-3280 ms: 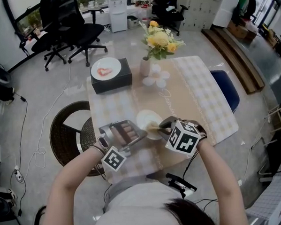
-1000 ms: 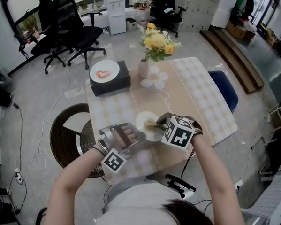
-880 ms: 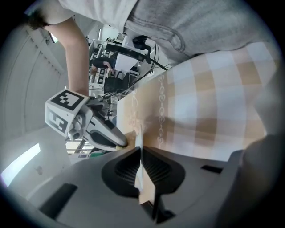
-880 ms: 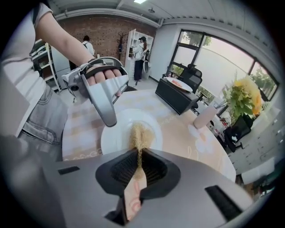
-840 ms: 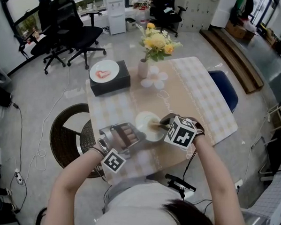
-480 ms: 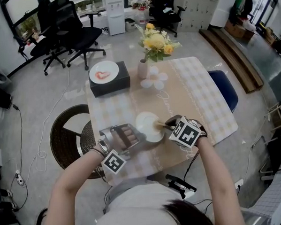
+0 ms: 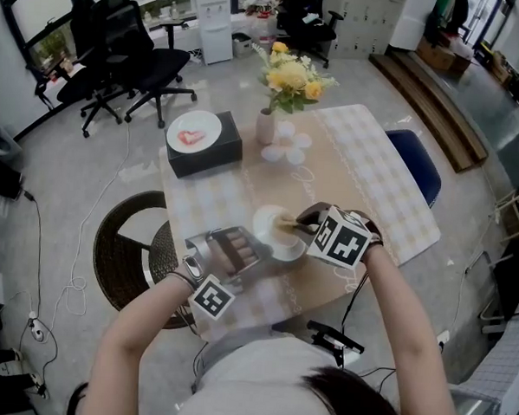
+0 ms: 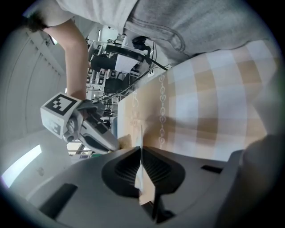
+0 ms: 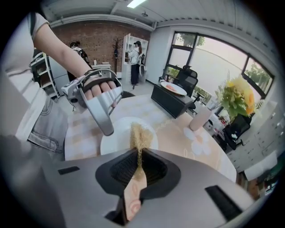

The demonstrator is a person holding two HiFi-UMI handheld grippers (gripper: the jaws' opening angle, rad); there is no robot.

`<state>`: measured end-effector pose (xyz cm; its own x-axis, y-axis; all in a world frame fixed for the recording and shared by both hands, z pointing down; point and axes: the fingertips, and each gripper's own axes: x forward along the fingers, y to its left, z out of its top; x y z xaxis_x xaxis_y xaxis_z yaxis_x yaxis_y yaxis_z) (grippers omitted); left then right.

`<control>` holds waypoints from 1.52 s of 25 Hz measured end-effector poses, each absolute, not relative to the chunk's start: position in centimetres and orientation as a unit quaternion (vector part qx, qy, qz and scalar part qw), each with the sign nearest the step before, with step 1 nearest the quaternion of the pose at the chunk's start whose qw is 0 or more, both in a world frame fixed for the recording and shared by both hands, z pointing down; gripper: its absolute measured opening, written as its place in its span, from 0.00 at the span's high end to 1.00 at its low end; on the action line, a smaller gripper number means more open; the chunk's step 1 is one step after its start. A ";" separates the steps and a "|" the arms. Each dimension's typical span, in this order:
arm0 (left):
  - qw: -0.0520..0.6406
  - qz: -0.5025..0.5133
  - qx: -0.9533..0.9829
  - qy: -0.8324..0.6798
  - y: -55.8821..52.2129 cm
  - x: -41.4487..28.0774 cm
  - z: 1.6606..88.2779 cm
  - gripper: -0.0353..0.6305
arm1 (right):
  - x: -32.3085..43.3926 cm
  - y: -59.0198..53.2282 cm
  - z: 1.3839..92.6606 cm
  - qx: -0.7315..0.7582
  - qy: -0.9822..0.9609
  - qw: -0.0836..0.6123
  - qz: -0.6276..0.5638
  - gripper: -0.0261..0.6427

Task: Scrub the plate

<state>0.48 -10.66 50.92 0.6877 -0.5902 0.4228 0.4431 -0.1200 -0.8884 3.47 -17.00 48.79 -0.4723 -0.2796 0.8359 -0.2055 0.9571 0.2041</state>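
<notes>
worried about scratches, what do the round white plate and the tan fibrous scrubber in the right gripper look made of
The round white plate: smooth, even white surface, probably glazed ceramic, though melamine is possible. The tan fibrous scrubber: loose, coarse golden strands with a matte look, likely plant fibre or a woven scouring pad.

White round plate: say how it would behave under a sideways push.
Probably rigid: the white round plate shows a thin flat rim between the left tongs. It likely slides little, clamped there and lying on the checked tablecloth.
</notes>
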 end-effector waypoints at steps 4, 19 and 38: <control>0.664 -0.391 -0.635 0.056 -10.6 0.6 50.7 0.92 | 0.2 -17.0 47.1 0.125 -0.875 0.466 -0.050 0.91; 0.680 -0.393 -0.618 0.038 -10.4 0.6 50.9 0.92 | -3.5 -16.8 47.0 0.103 -0.890 0.433 -0.100 0.91; 0.676 -0.396 -0.620 0.038 -10.2 0.5 51.1 0.92 | 1.0 -17.9 49.7 0.119 -0.863 0.483 -0.091 0.91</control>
<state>0.47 -10.25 51.05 0.6833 -0.5828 0.4398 0.4886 -0.0827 -0.8686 0.97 -17.89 49.72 -0.5052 -0.2939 0.8114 -0.1179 0.9549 0.2725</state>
